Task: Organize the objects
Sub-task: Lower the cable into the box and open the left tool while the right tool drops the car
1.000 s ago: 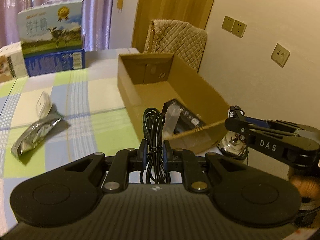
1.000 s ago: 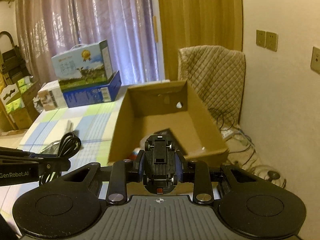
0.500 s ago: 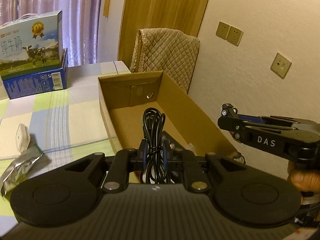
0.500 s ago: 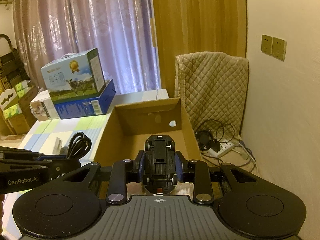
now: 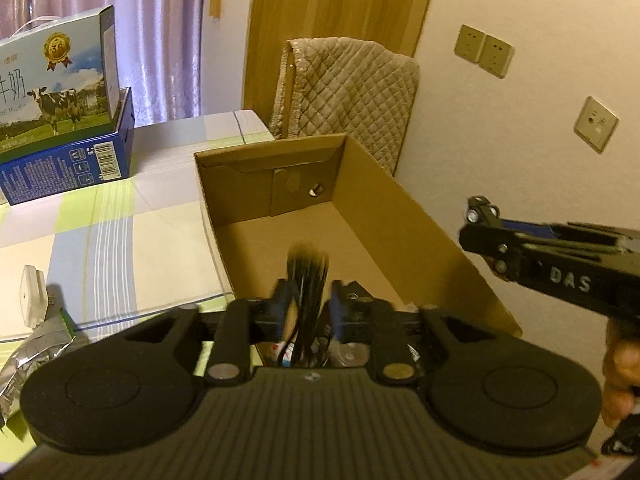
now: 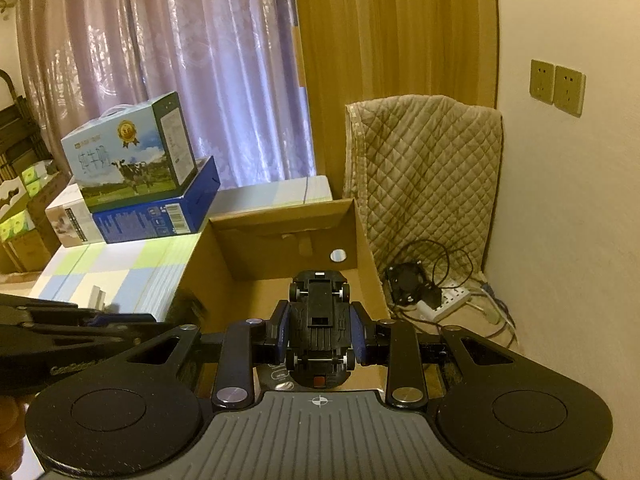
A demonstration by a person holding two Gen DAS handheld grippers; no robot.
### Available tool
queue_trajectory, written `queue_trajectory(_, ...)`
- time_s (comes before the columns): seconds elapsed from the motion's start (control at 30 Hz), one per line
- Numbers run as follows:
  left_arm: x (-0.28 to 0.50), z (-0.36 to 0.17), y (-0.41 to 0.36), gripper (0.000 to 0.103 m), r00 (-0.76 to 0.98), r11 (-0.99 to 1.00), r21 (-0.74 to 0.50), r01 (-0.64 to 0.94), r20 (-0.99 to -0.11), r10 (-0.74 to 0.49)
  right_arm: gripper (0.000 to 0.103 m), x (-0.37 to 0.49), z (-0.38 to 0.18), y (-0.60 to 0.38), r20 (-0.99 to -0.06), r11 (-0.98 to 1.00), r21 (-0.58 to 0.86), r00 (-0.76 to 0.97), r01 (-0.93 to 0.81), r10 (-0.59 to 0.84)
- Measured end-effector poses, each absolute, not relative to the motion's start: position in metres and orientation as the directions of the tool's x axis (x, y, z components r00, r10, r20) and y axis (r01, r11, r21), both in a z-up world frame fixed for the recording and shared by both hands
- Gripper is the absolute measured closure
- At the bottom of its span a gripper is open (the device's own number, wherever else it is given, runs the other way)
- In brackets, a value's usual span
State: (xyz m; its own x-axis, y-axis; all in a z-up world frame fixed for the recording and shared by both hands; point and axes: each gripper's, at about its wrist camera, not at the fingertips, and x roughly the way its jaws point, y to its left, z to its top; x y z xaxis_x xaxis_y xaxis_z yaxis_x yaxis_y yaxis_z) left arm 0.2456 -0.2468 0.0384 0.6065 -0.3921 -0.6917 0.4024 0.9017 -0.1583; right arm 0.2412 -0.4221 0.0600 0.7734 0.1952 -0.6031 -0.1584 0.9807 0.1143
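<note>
An open cardboard box (image 5: 420, 240) lies on the checked tablecloth by the wall. My left gripper (image 5: 310, 304) hangs over its near end. A coiled black cable (image 5: 308, 276) shows motion-blurred and low between the slightly parted fingers, loose from the pads. Small items at the box's near end are mostly hidden behind the fingers. My right gripper (image 6: 319, 316) is shut on a black toy car (image 6: 319, 312), chassis facing me, over the same box (image 6: 280, 240). From the left wrist view the right gripper (image 5: 480, 216) sits off the box's right wall.
Stacked milk cartons (image 5: 60, 120) stand at the table's far left. A foil pouch (image 5: 28, 356) and a white adapter (image 5: 30, 300) lie left of the box. A quilted chair back (image 6: 424, 184) and a power strip with cables (image 6: 440, 304) are beyond the box.
Both grippers moved further over the box. The left fingers parted slightly and the cable has slid down, blurred. The toy car stays clamped.
</note>
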Motion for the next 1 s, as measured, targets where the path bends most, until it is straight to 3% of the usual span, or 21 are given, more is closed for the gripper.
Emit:
queue_trajectory(0.23, 0.241, 0.04, -0.23, 0.083, 0.619, 0.91, -0.167, 0.379, -0.686, -0.384, 0.075, 0.242, 0.053, -0.423, -0.615, 0.981, 0.121, 0.764, -0.153, 0.195)
queue_trajectory(0.33, 0.235, 0.039, -0.223, 0.075, 0.619, 0.913, -0.177, 0.369, -0.686, -0.383, 0.075, 0.242, 0.054, -0.423, -0.616, 0.981, 0.123, 0.763, -0.152, 0.195)
queue_trajectory(1.0, 0.22, 0.042, -0.222, 0.072, 0.611, 0.905, -0.159, 0.395, -0.69, -0.388, 0.075, 0.246, 0.055, -0.422, -0.641, 0.981, 0.108, 0.744, -0.158, 0.191)
